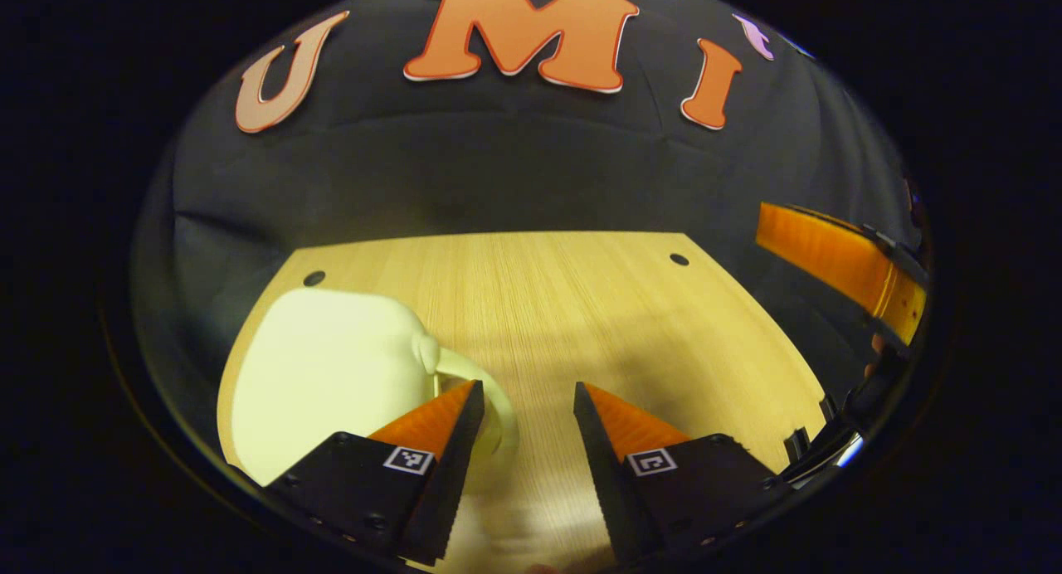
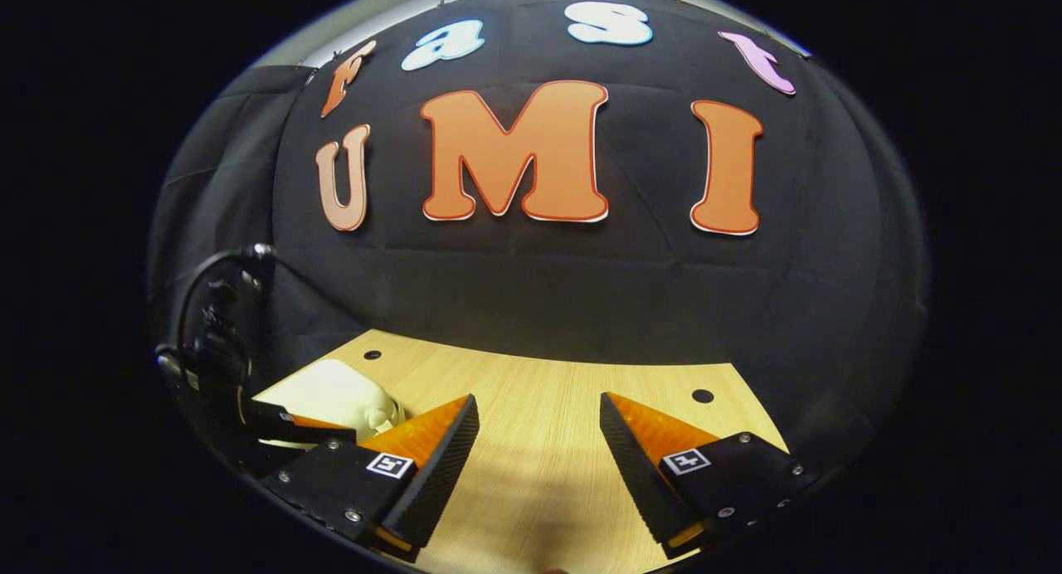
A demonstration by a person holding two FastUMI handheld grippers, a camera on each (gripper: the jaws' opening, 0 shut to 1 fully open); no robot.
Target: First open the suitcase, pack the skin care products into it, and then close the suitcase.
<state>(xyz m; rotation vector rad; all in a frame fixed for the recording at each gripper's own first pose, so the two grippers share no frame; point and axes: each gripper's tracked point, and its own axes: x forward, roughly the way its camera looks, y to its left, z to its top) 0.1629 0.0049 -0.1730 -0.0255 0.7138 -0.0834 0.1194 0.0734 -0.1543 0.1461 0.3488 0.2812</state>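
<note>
On the pale wooden tabletop (image 1: 581, 308), far left: small cream hard-shell suitcase (image 1: 323, 375), lid down, handle beside left gripper (image 1: 521, 404), jaws apart, empty. Right gripper (image 2: 539, 437) likewise spread, empty. Looks like opening, packing, closing all remain.

Matt pale-grained wooden table (image 1: 581, 308); smooth, plastic-looking cream suitcase (image 1: 332, 375); black cloth wall (image 2: 581, 292).

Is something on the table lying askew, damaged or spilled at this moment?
Nothing stands out. The pale suitcase lies flat and closed on the wooden table, with no spill or damage visible. Both grippers, left and right, are open above the table.
</note>
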